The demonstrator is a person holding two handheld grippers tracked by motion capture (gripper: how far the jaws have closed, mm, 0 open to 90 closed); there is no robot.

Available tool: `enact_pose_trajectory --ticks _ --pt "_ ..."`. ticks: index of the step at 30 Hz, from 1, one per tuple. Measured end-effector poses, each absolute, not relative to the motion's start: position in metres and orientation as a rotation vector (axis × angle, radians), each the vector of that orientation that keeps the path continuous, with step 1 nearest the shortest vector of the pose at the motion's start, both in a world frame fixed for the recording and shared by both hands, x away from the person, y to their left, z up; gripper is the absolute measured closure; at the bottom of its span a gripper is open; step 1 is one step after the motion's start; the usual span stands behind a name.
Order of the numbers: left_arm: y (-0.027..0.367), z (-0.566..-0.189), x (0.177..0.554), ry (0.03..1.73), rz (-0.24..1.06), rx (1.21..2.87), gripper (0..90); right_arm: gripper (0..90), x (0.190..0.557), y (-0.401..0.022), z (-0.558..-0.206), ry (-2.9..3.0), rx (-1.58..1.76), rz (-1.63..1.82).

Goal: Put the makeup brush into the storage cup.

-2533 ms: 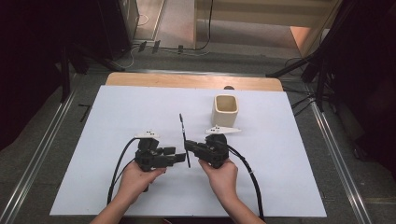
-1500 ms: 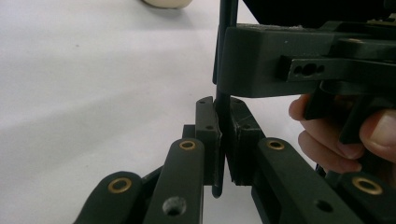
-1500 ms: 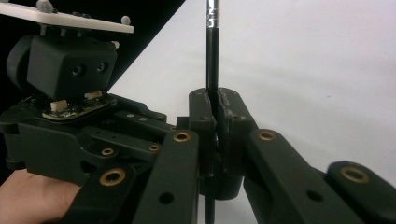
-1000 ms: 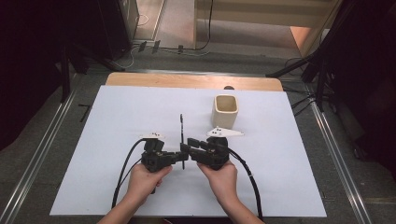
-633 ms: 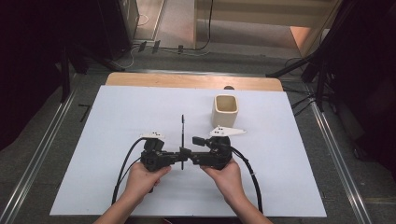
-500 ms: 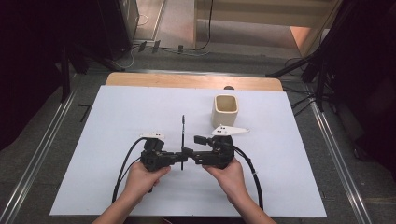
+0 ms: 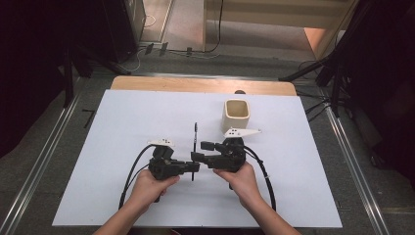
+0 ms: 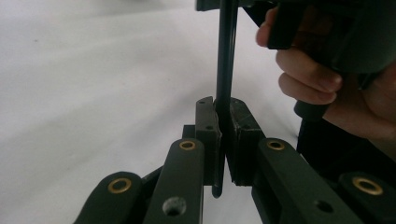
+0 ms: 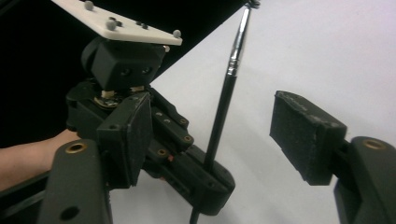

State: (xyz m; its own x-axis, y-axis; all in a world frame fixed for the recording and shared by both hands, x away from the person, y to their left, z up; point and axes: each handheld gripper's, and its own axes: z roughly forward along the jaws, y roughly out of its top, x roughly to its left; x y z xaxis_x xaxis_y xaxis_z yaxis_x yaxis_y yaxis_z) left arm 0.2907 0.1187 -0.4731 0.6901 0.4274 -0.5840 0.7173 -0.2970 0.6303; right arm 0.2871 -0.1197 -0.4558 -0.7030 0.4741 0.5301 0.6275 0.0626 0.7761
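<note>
A thin black brush point(image 7: 195, 139) with a silver ferrule point(image 9: 236, 53) points away from the person above the white table sheet. My left gripper point(image 7: 194, 167) is shut on its handle near the lower end; in the left gripper view both pads of the left gripper point(image 8: 223, 135) press on the brush handle point(image 8: 225, 60). My right gripper point(image 7: 201, 151) faces it from the right. The jaws of the right gripper point(image 9: 219, 135) stand open on either side of the brush, and neither pad touches it. They have just been closing a little.
A cream square cup point(image 7: 236, 116) stands upright on the white sheet point(image 7: 122, 127) behind the right gripper. A wooden table edge point(image 7: 195, 84) shows at the back. Metal rails run along both sides of the table. Cables trail back from both grippers toward the person.
The right gripper's jaws have come apart off the brush and the right hand has drifted slightly right. The left gripper has kept still, gripping the brush.
</note>
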Motion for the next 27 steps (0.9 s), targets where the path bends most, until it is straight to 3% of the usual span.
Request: enact_pose_trajectory --ticks 10,27 --pt "0.116 -0.476 0.289 0.882 -0.386 1.927 84.9 44.9 0.296 -0.116 -0.464 -2.096 -1.150 -1.725" --pt "0.114 -0.478 0.290 0.884 -0.407 1.902 84.9 77.8 0.297 -0.110 -0.468 -2.076 -1.189 -1.701"
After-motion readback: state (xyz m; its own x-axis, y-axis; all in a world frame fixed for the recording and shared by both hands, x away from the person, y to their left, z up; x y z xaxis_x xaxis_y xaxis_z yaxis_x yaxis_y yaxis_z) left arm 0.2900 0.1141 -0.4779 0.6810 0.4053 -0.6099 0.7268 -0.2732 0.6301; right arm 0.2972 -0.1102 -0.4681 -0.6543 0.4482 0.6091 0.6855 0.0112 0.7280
